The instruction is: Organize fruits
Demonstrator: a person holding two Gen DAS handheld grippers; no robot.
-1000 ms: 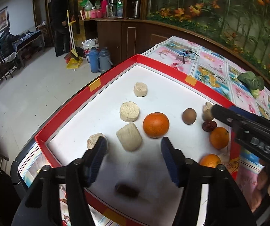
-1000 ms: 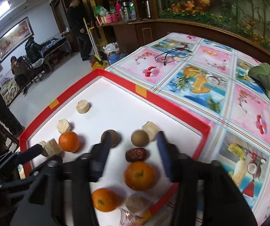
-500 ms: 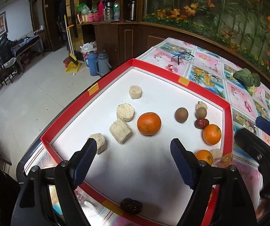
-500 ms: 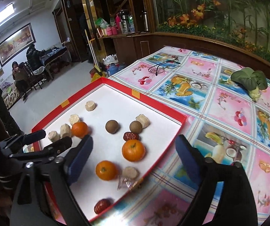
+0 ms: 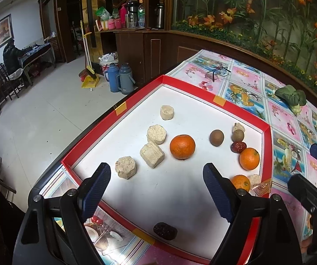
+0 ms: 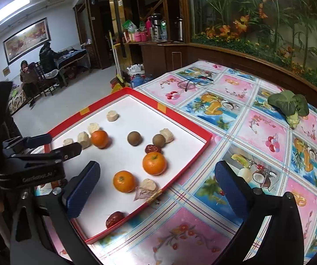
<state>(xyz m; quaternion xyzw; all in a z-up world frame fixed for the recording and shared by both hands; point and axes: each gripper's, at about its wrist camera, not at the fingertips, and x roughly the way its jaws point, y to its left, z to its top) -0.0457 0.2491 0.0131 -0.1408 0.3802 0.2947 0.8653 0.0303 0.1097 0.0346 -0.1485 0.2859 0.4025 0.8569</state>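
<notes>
A red-rimmed white tray [image 5: 204, 92] [image 6: 181, 119] holds three oranges [image 5: 182, 146] [image 6: 154, 163], two brown round fruits [image 5: 216, 137] [image 6: 134, 138], dark red dates [image 5: 165, 231] [image 6: 114, 218] and several beige cake pieces [image 5: 152, 152] [image 6: 84, 139]. My left gripper [image 5: 156, 187] is open and empty, held above the tray's near part. My right gripper [image 6: 156, 187] is open and empty, held above the tray's near right edge and the tablecloth.
The table wears a fruit-print cloth [image 6: 264, 137]. A green vegetable [image 6: 289, 107] [image 5: 292, 98] and a pair of glasses [image 6: 191, 82] lie on it behind the tray. A clear wrapper [image 6: 144, 193] sits at the tray's edge. Floor and thermoses [image 5: 120, 78] lie to the left.
Both grippers have opened wide and pulled back up from the tray. The fruits and cakes look smaller and have stayed in place.
</notes>
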